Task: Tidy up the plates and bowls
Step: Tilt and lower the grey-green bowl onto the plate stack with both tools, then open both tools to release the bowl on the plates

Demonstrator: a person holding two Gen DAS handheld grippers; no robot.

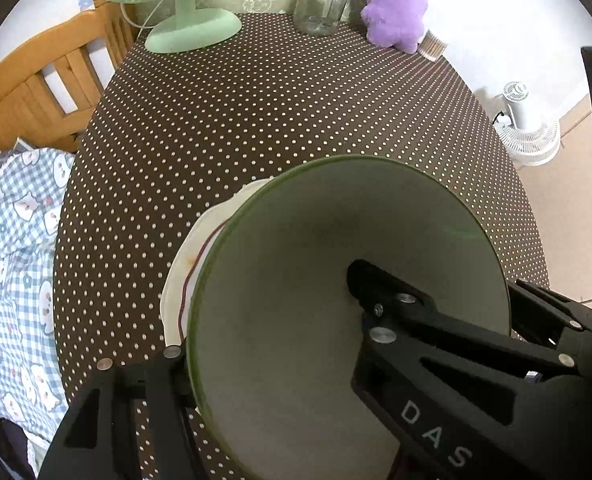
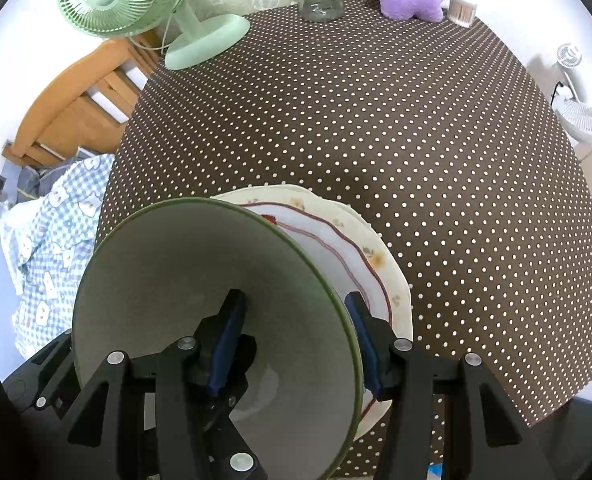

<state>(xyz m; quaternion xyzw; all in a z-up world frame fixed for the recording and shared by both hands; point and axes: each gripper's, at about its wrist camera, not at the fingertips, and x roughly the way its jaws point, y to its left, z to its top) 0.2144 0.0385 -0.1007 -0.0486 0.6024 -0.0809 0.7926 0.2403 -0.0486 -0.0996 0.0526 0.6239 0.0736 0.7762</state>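
Observation:
A green bowl [image 1: 316, 280] [image 2: 199, 280] sits over a stack of cream plates [image 2: 360, 264] with dark red rims; the plates also show in the left wrist view [image 1: 193, 256], near the table's front edge. My left gripper [image 1: 271, 320] straddles the bowl's left wall, one finger inside and one outside, closed on it. My right gripper [image 2: 296, 320] straddles the bowl's right wall, one blue pad [image 2: 227, 328] inside and one outside, with a visible gap around the wall. The bowl hides most of the plates.
The brown polka-dot tablecloth [image 1: 296, 120] [image 2: 416, 120] covers the table. At the back stand a green fan [image 2: 135, 8], a glass jar [image 1: 324, 4], a purple plush toy [image 1: 396, 4] and a toothpick holder [image 2: 462, 8]. A wooden chair [image 1: 43, 84] stands left, a white fan [image 1: 528, 132] right.

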